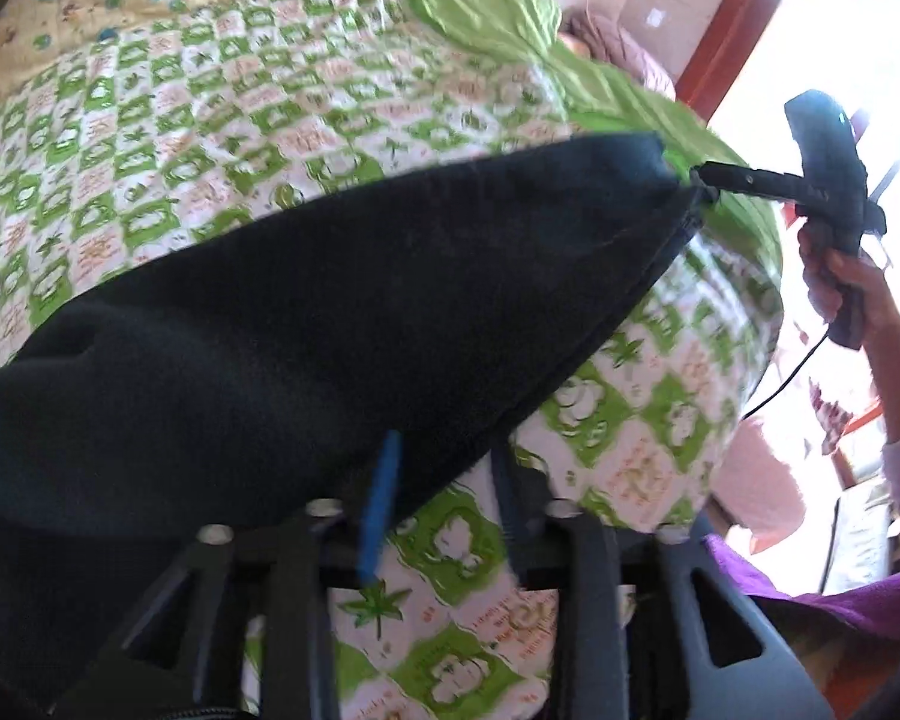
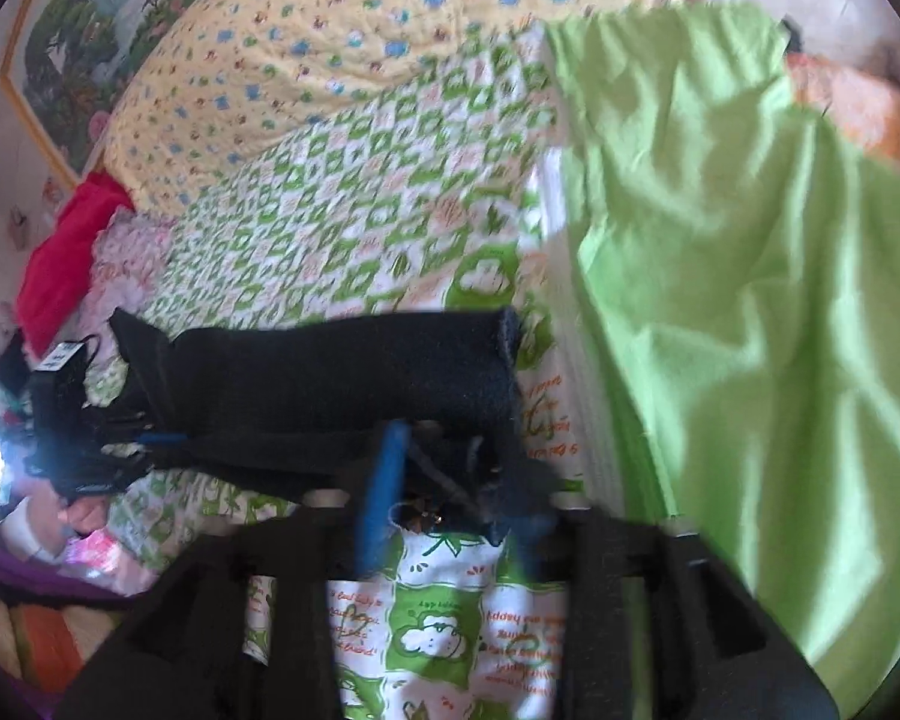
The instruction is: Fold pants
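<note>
Dark navy pants (image 1: 306, 312) hang stretched between both grippers above a bed with a green-and-white patterned quilt (image 1: 210, 120). My left gripper (image 1: 444, 468), with blue pads, is shut on the near end of the pants. My right gripper (image 1: 705, 177) shows at the far right, shut on the other corner of the pants. In the right wrist view the pants (image 2: 330, 372) run leftward from my right gripper (image 2: 450, 480) to my left gripper (image 2: 138, 438).
A plain light-green sheet (image 2: 720, 270) lies over the bed's right side. A yellow flowered blanket (image 2: 330, 30) lies at the far end, with a red cloth (image 2: 66, 264) at the left. A bright window (image 1: 840, 60) is at the right.
</note>
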The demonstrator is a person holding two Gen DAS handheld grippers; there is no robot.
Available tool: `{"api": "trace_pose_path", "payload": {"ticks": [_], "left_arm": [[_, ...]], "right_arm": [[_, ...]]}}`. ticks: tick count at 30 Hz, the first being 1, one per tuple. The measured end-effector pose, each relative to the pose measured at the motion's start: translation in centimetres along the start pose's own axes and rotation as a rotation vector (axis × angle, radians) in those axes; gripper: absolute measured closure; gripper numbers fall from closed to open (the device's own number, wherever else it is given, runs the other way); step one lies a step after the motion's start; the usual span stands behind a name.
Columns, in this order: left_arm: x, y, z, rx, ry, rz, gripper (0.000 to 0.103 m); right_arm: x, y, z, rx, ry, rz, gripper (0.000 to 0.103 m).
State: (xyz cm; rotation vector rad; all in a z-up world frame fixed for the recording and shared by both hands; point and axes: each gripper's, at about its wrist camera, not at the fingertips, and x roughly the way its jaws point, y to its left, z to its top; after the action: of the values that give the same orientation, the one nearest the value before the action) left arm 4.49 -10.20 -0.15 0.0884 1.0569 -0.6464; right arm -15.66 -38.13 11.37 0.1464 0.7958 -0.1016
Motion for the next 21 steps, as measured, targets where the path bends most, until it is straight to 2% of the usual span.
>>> {"api": "trace_pose_path", "payload": {"ticks": [4,6,11,21], "left_arm": [[-2.9,0.9,-0.8,-0.066,-0.068,0.039,0.064],[-4.0,1.9,-1.3,-0.122,-0.09,0.046,0.064],[-7.4,5.3,-3.2,-0.248,-0.151,0.092,0.063],[-13.8,12.2,-7.5,-0.43,-0.258,0.233,0.06]], "right_arm": [[-2.4,2.9,0.8,-0.028,-0.102,0.054,0.046],[-2.1,4.6,1.1,-0.032,-0.117,0.101,0.046],[1.4,9.8,1.8,-0.071,-0.084,0.227,0.046],[7.7,18.6,1.6,-0.182,0.019,0.37,0.046]]}}
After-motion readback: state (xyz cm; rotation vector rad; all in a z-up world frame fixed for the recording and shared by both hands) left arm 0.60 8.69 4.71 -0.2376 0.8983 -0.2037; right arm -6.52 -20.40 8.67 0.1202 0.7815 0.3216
